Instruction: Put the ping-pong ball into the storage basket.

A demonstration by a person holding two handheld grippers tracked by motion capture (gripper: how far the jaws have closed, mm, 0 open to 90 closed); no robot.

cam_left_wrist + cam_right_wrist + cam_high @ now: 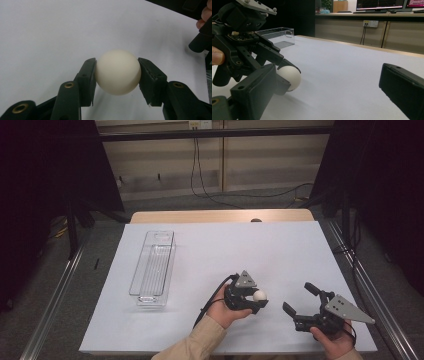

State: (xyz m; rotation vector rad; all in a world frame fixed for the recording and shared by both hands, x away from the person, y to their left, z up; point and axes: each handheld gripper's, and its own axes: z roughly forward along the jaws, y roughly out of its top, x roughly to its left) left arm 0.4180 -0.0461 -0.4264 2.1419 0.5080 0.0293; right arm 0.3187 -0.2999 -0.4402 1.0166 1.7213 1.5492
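Note:
A white ball (117, 72) sits squeezed between the two black jaws of my left gripper (253, 301), which is shut on it. The ball (259, 295) is low over the white sheet, at the front and right of centre. I cannot tell whether it touches the sheet. To its right, my right gripper (298, 297) is held in a hand with its jaws spread wide and nothing between them. In the right gripper view the ball (290, 77) shows just past my own left jaw, with the other gripper around it.
A clear plastic bin (152, 269) stands lengthwise on the left part of the white sheet (225, 245). The sheet covers a wooden table (220, 215). Metal rails run along both sides, and cables hang behind the table.

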